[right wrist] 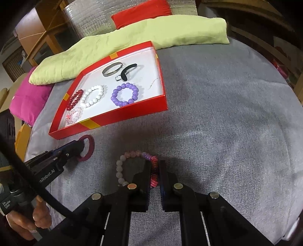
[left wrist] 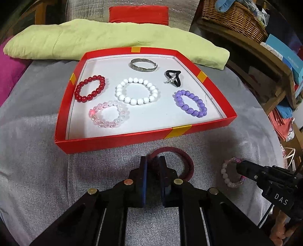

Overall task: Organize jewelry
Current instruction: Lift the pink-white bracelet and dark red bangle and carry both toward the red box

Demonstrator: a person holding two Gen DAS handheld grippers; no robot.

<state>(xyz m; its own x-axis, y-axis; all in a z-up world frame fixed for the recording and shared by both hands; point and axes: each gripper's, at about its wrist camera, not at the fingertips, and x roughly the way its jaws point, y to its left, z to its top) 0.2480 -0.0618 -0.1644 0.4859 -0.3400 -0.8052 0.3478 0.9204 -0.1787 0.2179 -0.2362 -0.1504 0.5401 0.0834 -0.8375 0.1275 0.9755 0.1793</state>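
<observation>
A: Looking from the left wrist, the left gripper (left wrist: 153, 160) has its jaws closed on the maroon hair tie (left wrist: 186, 160), just before the red tray's (left wrist: 113, 140) near edge. Light, soft; a rim pinch holds.

B: From the right wrist, the right gripper (right wrist: 155, 168) clamps the pale beaded bracelet (right wrist: 121, 168) on the grey blanket (right wrist: 227, 132). Slippery beads; grip the coiled section.

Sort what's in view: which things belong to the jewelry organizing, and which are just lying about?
Belongs to the job:
red tray
bead bracelets in it, e.g. white bracelet
dark red hair tie, pinched by left gripper
pink bead bracelet, pinched by right gripper

Lying about:
green cushion
wicker basket
magenta pillow
</observation>
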